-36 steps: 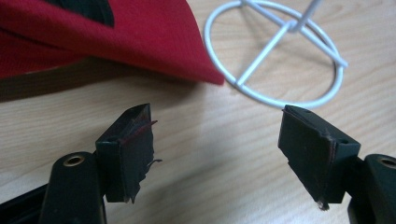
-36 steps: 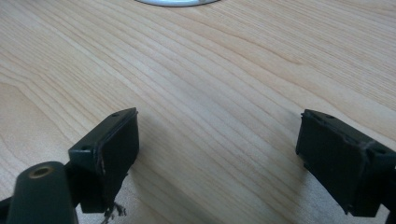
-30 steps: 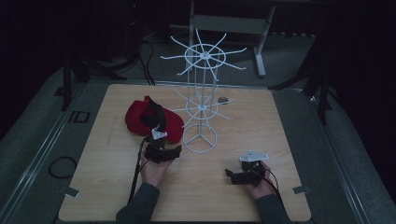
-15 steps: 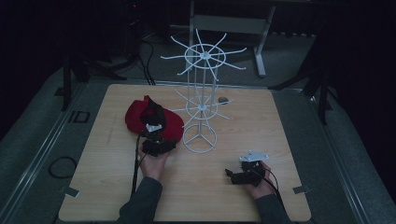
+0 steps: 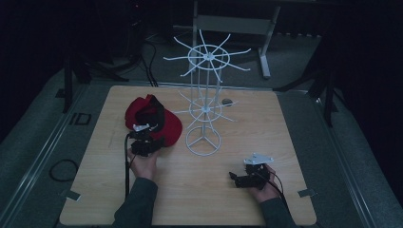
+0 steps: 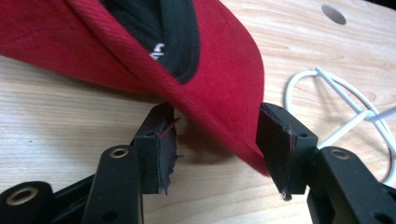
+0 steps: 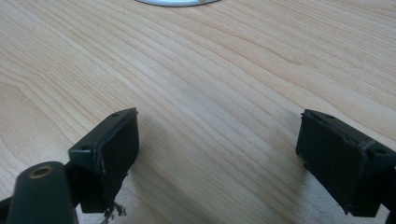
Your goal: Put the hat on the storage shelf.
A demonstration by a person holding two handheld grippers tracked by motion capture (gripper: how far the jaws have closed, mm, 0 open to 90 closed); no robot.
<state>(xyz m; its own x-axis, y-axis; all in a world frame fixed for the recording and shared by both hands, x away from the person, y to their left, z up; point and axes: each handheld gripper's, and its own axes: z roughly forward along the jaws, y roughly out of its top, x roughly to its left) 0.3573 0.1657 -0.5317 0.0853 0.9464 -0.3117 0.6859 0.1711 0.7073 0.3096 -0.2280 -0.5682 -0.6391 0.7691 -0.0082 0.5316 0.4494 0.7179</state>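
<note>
**Left tongs at cap brim, right tongs idle**

My left gripper [image 6: 215, 140] is spread wide, the red baseball cap [image 5: 154, 118] brim edge between its jaws, not pinched. White wire rack [image 5: 204, 109] stands just right of the cap. My right gripper [image 7: 219, 158] is spread over bare wooden table [image 5: 285, 123], well apart from the cap. Left gripper view shows the cap's black lining [image 6: 173, 37].
</note>
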